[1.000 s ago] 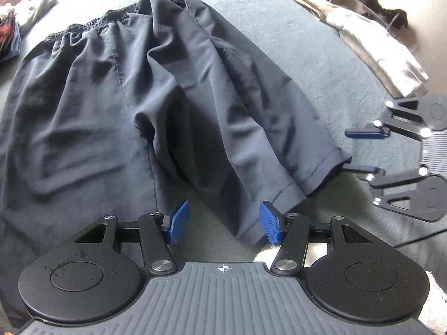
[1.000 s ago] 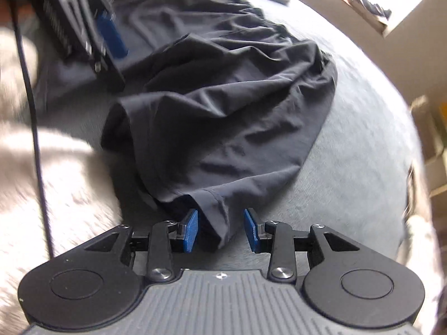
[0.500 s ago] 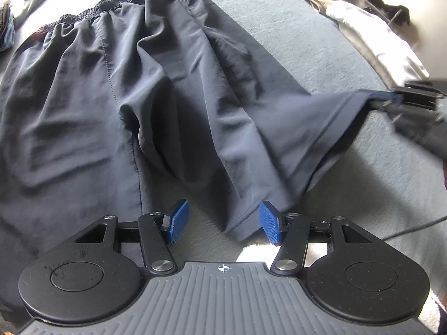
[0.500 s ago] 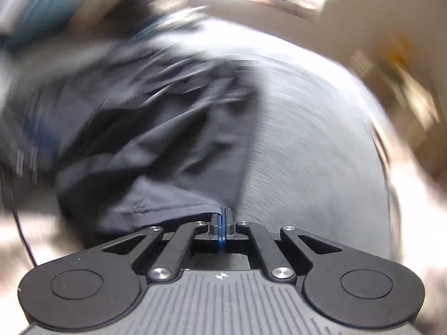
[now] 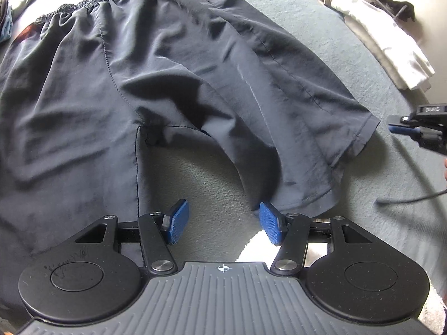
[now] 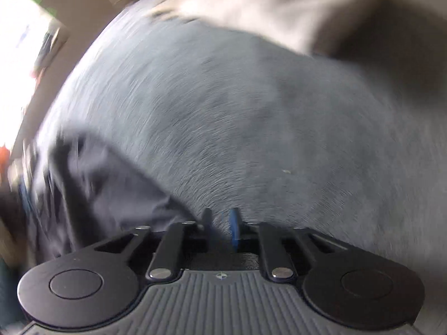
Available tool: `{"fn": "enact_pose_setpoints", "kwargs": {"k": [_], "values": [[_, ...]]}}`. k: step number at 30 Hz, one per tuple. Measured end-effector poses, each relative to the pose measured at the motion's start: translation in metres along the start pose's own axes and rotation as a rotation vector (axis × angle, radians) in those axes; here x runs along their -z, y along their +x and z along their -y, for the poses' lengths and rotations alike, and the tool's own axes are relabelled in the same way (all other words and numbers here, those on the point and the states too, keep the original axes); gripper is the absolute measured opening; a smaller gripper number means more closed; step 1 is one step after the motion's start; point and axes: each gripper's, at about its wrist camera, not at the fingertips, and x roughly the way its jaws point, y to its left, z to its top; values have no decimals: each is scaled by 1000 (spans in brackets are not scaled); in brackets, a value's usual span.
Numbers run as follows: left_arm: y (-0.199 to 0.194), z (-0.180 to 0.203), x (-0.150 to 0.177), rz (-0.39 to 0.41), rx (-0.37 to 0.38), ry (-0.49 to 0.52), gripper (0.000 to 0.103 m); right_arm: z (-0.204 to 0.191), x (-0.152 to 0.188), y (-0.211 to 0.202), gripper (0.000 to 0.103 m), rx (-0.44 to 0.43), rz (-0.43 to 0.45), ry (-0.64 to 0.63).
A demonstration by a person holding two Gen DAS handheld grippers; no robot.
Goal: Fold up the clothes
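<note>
Dark navy shorts (image 5: 173, 78) lie spread on a grey blanket (image 5: 321, 28), waistband at the far side. My left gripper (image 5: 223, 223) hovers open at the near edge over bare blanket in the gap between the two legs; its right pad (image 5: 271, 226) sits at the right leg's hem. My right gripper (image 5: 396, 124) is at the far right, just off the corner of that leg's hem (image 5: 371, 122). In the blurred right wrist view the right gripper (image 6: 220, 223) has its jaws opening a little, with only blanket between them and the shorts (image 6: 111, 184) to their left.
Folded white clothes (image 5: 391, 42) lie at the blanket's far right edge, and more garments (image 5: 16, 2) sit at the far left. A black cable (image 5: 405, 199) runs across the blanket on the right. A beige cloth (image 6: 307, 14) fills the top of the right wrist view.
My right gripper shut on the right leg's hem, pulled it out to the right so the leg spread flat, rolled, then let go. The left gripper stayed put.
</note>
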Motion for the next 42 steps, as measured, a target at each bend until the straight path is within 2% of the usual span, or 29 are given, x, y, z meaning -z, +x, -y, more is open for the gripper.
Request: {"fn": "enact_pose_setpoints", "kwargs": {"k": [3,6,9,12,16,21,27,35,42], "values": [[1,-3,-1,5,8,-11,56,16,-3,-11,21,-70,-4,133],[1,-4,-3,11,15,-23,56,9,4,-8,21,-188,-75,139],[3,-5,-3,8,15,-27,56,-7,12,11,21,-245,-168,134],[1,-8,-1,8,15,-34,56,-19,21,30,21,-254,-223,138],[-1,-13,1,13,16,-52,56,-24,30,43,21,-212,-250,142],[-3,-16,2,20,24,-58,56,-20,31,38,21,-275,-233,193],[-3,-15,4,23,34,-58,56,-6,32,45,21,-237,-210,299],[-4,-18,6,28,34,-72,56,-6,39,47,21,-382,-241,394],[-4,-22,7,27,31,-88,56,-14,42,49,21,-361,-249,347]]}}
